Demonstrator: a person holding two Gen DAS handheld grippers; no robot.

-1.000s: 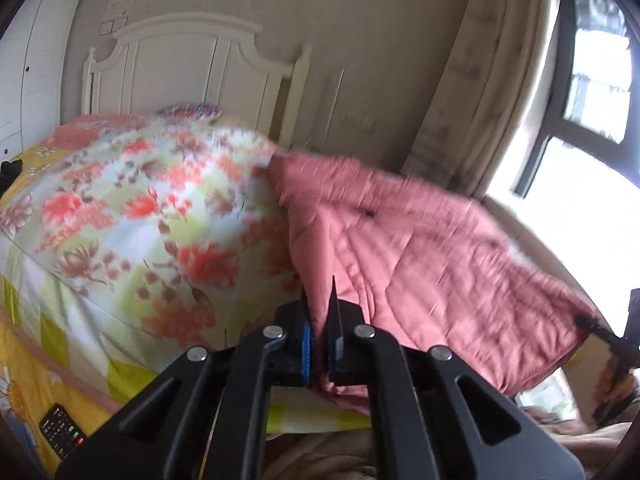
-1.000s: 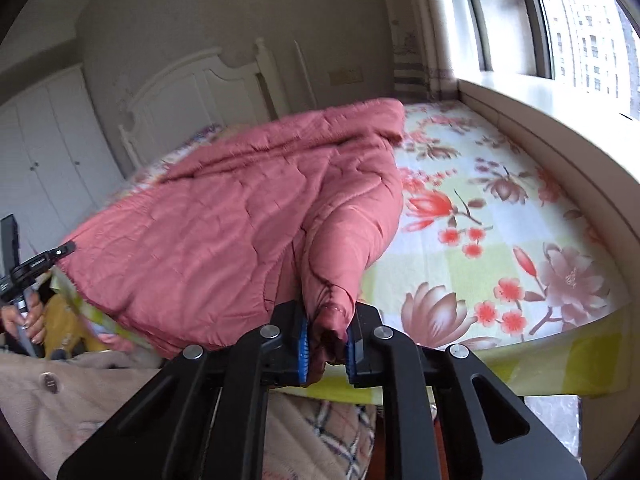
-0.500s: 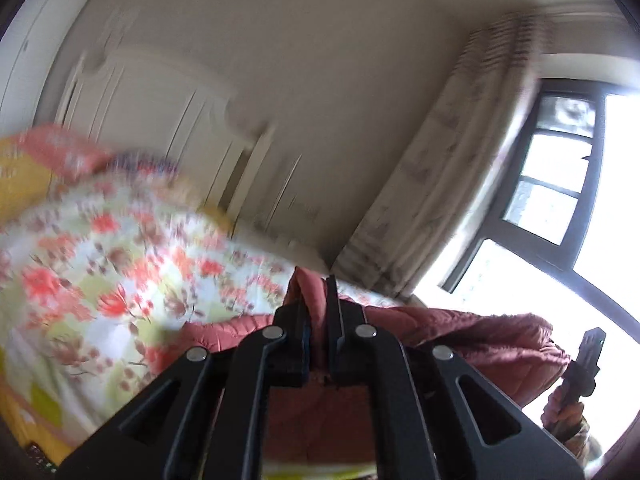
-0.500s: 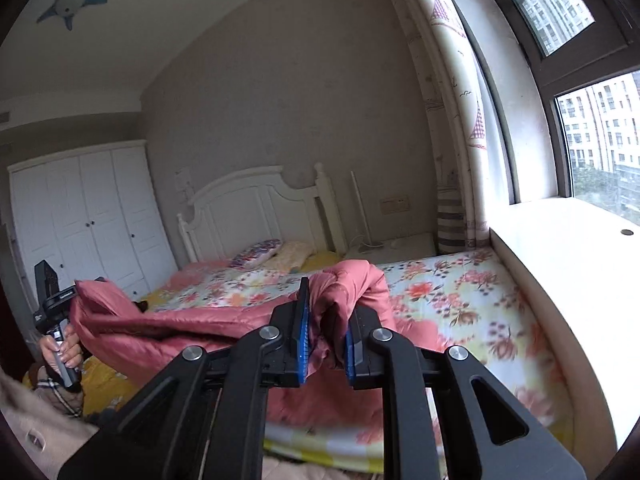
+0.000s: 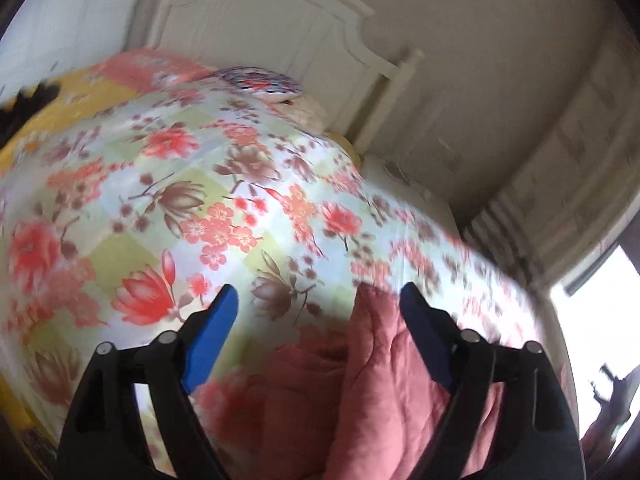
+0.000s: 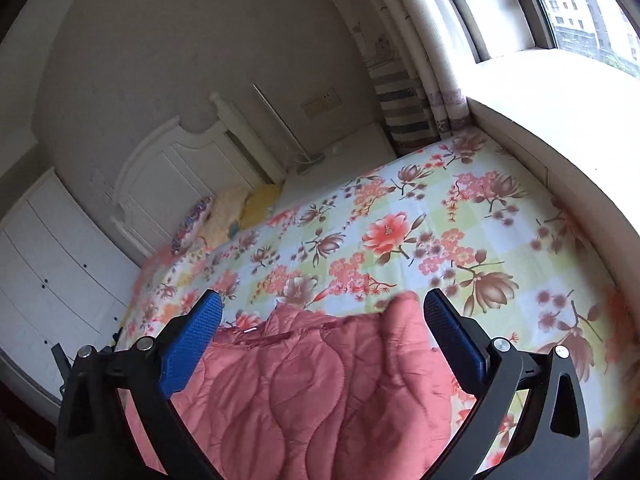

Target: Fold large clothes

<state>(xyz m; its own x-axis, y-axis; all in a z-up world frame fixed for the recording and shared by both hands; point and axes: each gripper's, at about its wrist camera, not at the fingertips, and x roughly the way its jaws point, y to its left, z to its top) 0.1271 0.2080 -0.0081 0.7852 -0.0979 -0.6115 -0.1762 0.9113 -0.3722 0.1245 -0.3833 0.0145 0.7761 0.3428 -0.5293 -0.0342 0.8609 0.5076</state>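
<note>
So the bed (image 6: pixel 460 216) with the flowery sheet fills pretty much everything in front of me, white headboard (image 6: pixel 168 176) up around 10 o'clock in my right view and a few pillows (image 6: pixel 228 208) bunched against it. White wardrobe (image 6: pixel 48 264) sits off at 9 o'clock, striped curtain (image 6: pixel 404 108) at 1 o'clock next to the window.

The pink quilted jacket (image 6: pixel 320 392) is lying on the near edge of the bed, down at 6 o'clock in both views. In the left view it's a bit blurry and bunched toward 5 o'clock (image 5: pixel 384 392).

My right gripper (image 6: pixel 322 312) has its jaws swinging apart, already really wide, with the jacket's top edge sitting between them but the blue pads not pressing on it. Same deal with my left gripper (image 5: pixel 318 300): jaws opening, wide, a fold of jacket right up against the right-hand finger, nothing clamped.
</note>
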